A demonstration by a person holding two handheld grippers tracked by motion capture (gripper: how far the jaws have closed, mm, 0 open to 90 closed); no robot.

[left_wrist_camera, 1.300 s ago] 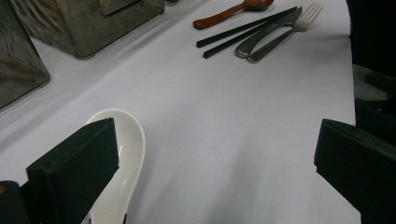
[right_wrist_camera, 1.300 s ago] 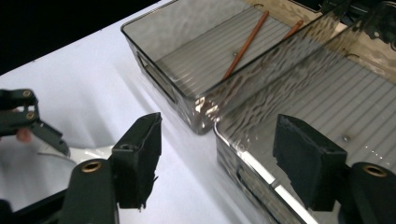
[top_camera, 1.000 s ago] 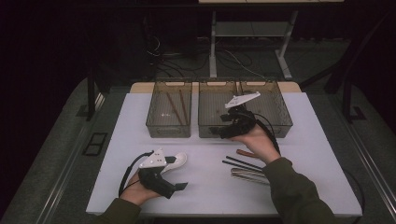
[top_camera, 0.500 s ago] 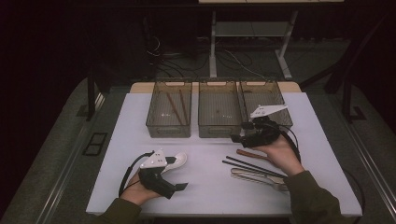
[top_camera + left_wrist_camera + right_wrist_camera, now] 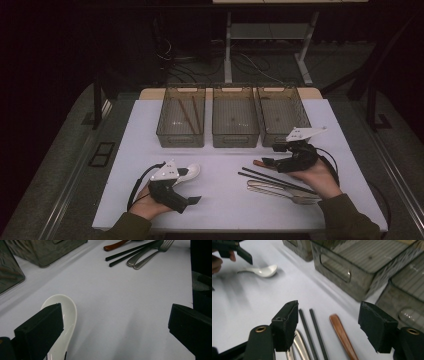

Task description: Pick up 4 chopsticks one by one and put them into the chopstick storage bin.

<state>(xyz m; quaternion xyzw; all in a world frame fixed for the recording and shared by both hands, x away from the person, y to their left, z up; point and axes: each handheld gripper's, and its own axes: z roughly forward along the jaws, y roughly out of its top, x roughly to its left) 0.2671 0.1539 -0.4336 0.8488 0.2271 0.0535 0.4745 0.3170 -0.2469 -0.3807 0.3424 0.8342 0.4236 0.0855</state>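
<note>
My left gripper (image 5: 193, 200) rests open near the table's front edge, beside a white ceramic spoon (image 5: 189, 172). In the left gripper view the white spoon (image 5: 66, 315) lies against the left jaw, and the left gripper (image 5: 115, 307) holds nothing. My right gripper (image 5: 271, 154) hovers open in front of the right bin (image 5: 280, 136). Under the right gripper (image 5: 329, 303) lie two black chopsticks (image 5: 310, 332) and a brown wooden handle (image 5: 342, 333). Metal cutlery (image 5: 280, 191) lies beside the black chopsticks (image 5: 270, 178).
Three grey see-through bins stand in a row at the back: the left bin (image 5: 181, 137) holds brown chopsticks (image 5: 187, 114), and the middle bin (image 5: 235, 137) stands beside it. White table surface (image 5: 225, 165) stretches between the two grippers.
My right gripper has come down from over the bins, moving right and toward the person, to just above the cutlery. The left gripper has stayed put.
</note>
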